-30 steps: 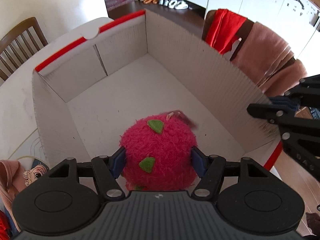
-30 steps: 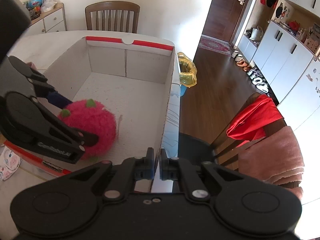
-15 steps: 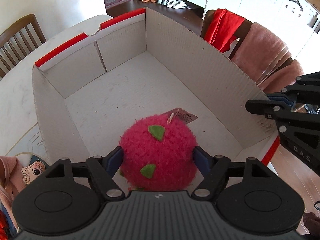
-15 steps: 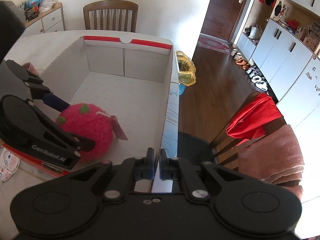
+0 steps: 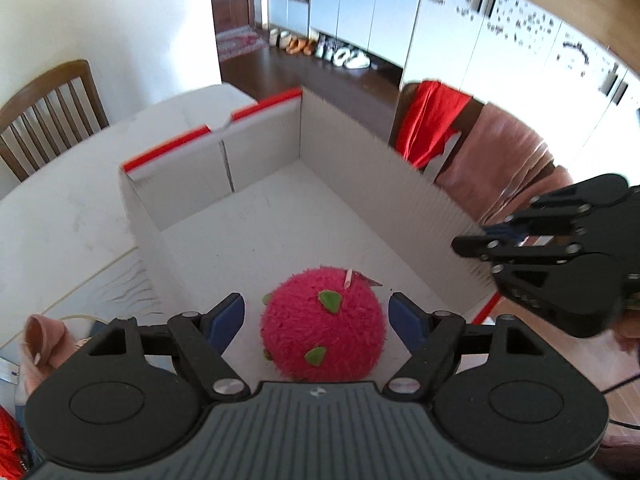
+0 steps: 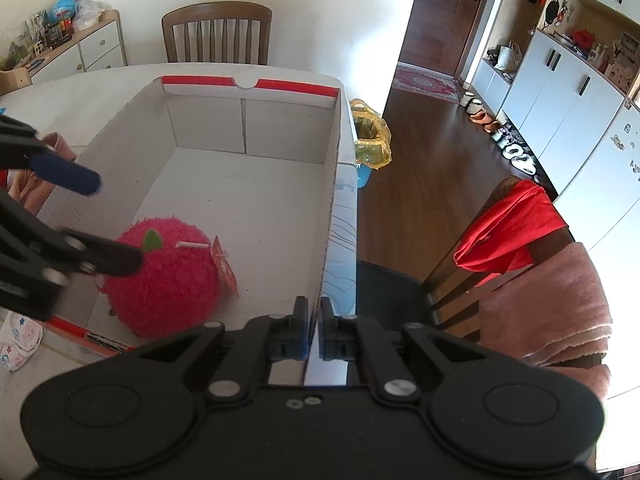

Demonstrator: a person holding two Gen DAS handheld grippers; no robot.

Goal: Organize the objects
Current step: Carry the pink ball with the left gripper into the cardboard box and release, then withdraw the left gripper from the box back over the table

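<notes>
A fluffy pink plush ball (image 5: 324, 332) with green leaves and a paper tag lies on the floor of the white cardboard box (image 5: 260, 152), near its front wall. My left gripper (image 5: 316, 308) hovers over the ball, jaws opening; the blue pads (image 5: 226, 314) stand clear of the fur on both sides. The right wrist view shows the ball (image 6: 168, 280) resting in the box (image 6: 208, 120) under the left gripper (image 6: 112, 220). My right gripper (image 6: 314, 304) is shut on the rim of the box's right wall, as the left wrist view also shows (image 5: 472, 240).
The box stands on a white table (image 5: 60, 220). A pink cloth (image 5: 44, 340) lies left of the box. A chair with a red cloth (image 6: 512, 228) and a pink towel (image 6: 548, 304) stands to the right. Another wooden chair (image 6: 218, 32) is behind the table, a yellow-bagged bin (image 6: 372, 140) on the floor.
The left gripper's jaws have spread off the plush ball and the gripper has risen. The ball now lies free on the box floor. The right gripper has kept still.
</notes>
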